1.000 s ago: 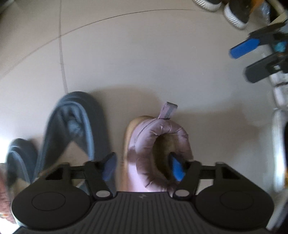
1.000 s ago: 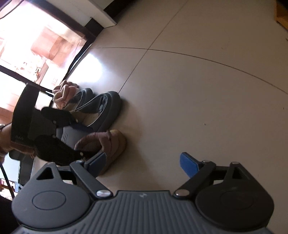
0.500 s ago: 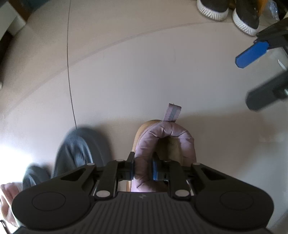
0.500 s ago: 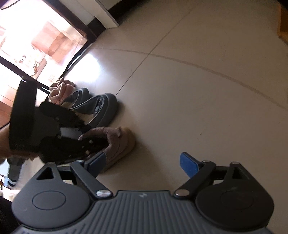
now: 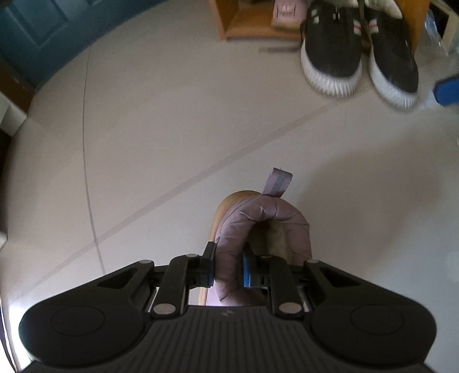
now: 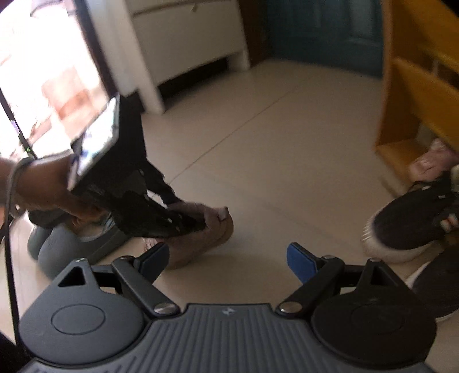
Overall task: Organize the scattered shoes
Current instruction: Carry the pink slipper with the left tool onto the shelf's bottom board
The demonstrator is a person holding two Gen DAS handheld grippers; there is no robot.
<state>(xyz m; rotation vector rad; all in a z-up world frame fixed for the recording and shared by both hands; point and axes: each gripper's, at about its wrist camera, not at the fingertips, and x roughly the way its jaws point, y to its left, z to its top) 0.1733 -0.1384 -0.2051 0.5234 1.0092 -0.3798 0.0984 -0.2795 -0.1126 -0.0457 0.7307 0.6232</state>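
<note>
The left gripper (image 5: 228,265) is clamped on the padded collar of a pink boot (image 5: 258,226), one blue pad outside the collar and one inside the opening; its jaws have just closed down on that collar. The boot hangs from the grip over the tiled floor (image 5: 172,129); whether its sole touches the floor cannot be told. Its pull tab (image 5: 276,183) sticks up at the heel, pointing toward the black sneakers (image 5: 358,54).

Those sneakers, black with white ribbed soles, stand side by side on the floor, well beyond the boot. Just behind them is a wooden rack (image 5: 249,23), and a second pink boot (image 5: 287,11) sits on its lowest shelf, just left of the sneakers.

In the right wrist view, the pink boot (image 6: 200,235) is seen in the left gripper (image 6: 198,223), held by a hand (image 6: 48,186). Grey slippers (image 6: 71,246) lie on the floor behind the boot, away from the sneakers and well apart from them.

The right gripper (image 6: 228,258) stands wide with nothing between its blue pads. It hovers above the floor between the boot on its left and the sneakers (image 6: 407,223) on its right, with the rack (image 6: 407,86) rising behind the sneakers.
</note>
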